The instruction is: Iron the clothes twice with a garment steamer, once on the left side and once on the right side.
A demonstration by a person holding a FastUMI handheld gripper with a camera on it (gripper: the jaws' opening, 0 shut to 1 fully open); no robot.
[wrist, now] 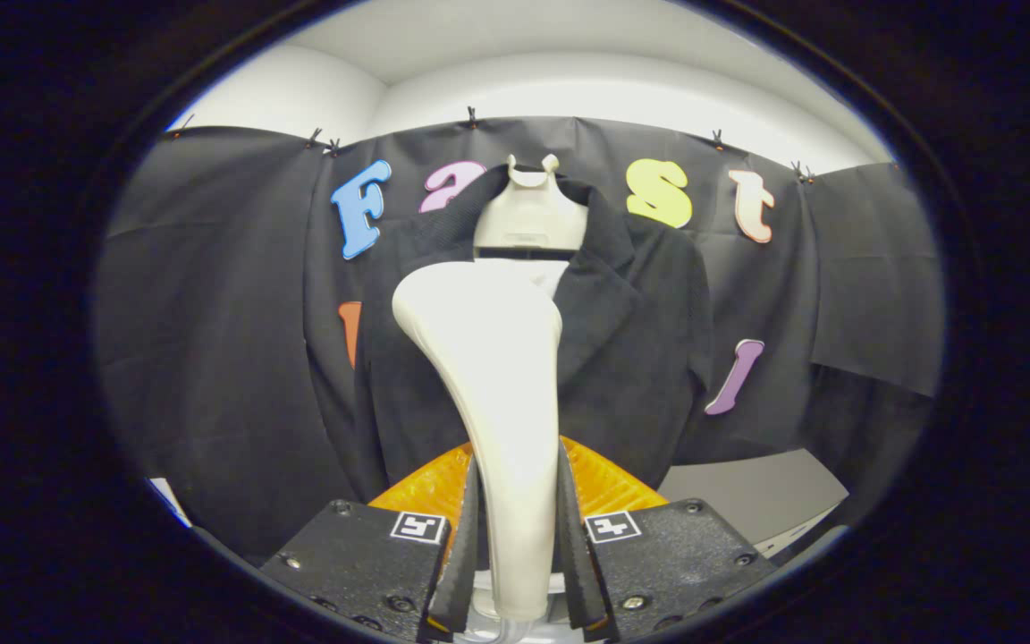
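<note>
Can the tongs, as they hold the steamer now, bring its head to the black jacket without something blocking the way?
Probably yes. The tongs are shut on the steamer, whose head points at the black jacket hanging just beyond it. Nothing stands between them.

Black cloth [211,295] is hanging right across the back of the booth, small clips [471,116] pinching its top edge at intervals. Above it a white wall [622,94] is curving up to a pale ceiling [515,36], even light washing over both. Down low beside the cloth, a grey panel [747,492] is peeking out.
</note>
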